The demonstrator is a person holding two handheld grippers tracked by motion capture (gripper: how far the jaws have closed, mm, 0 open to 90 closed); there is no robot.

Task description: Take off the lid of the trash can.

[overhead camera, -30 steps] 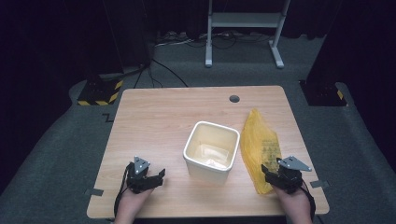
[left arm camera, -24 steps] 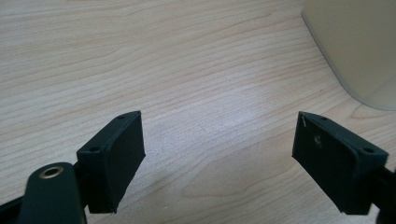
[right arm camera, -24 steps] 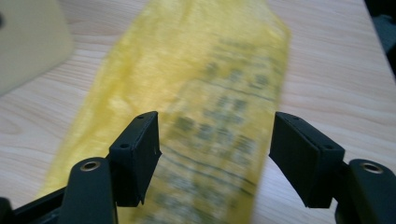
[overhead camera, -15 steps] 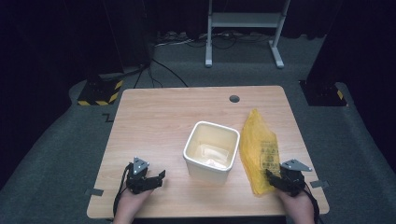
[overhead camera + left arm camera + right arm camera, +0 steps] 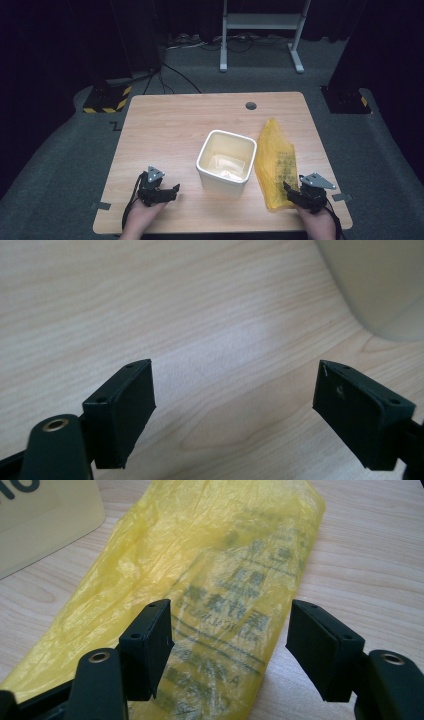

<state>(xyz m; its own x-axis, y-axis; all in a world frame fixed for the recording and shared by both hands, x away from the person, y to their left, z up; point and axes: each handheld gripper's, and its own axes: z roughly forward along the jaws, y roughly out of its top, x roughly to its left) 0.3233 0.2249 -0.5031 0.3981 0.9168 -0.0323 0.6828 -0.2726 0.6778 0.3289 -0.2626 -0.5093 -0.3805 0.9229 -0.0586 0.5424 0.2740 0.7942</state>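
Yellow bag [image 5: 274,162] — one, one cream bin [image 5: 226,162], two grippers — jaws apart

The printed lettering on the yellow bag [image 5: 220,595] is blurred beyond reading, and the bag's near end is cut off at the frame's bottom edge. The cream bin [image 5: 380,285] beside it shows as a cropped corner. Both forearms leave the high view's bottom edge.

Setting: a lab or recording studio. A light wooden bench [image 5: 175,125] stands on grey carpet [image 5: 60,165], enclosed by black curtains [image 5: 50,40]. Cables [image 5: 185,45] run across the floor beside a metal stand [image 5: 260,30] and hazard-striped black blocks [image 5: 105,100].
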